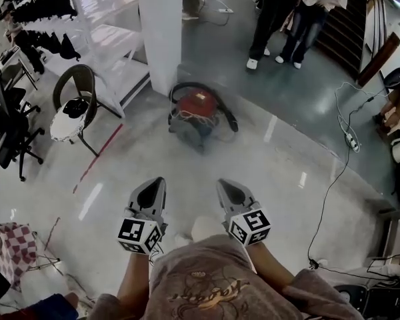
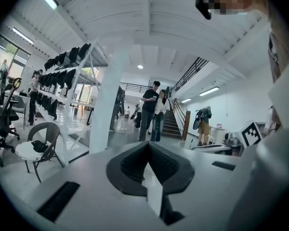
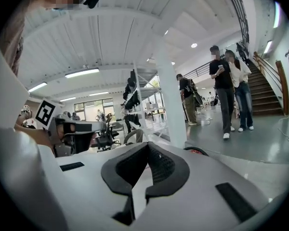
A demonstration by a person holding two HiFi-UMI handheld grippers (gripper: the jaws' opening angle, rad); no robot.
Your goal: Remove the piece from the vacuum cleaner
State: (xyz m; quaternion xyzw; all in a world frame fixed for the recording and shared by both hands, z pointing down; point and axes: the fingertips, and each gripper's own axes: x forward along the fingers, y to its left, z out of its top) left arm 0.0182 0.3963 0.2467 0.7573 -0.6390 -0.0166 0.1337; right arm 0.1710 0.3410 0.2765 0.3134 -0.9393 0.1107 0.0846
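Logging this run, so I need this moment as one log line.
left tool: shut, empty | right tool: shut, empty | red-topped canister vacuum cleaner: beside white pillar, untouched, ahead of tools

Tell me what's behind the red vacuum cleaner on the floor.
A white pillar stands just behind the vacuum cleaner, two people farther back. Whatever lies right behind its body is hidden.

Site: open-plan office-workshop hall | Ground: polished concrete floor [image 1: 273, 145], loose cables, power strip [image 1: 351, 139] | Structure: white pillar [image 1: 161, 32], staircase [image 1: 347, 25], strip lights [image 3: 81, 72] | Fittings: white shelving racks [image 1: 103, 39] of dark gear, office chairs [image 1: 7, 122]
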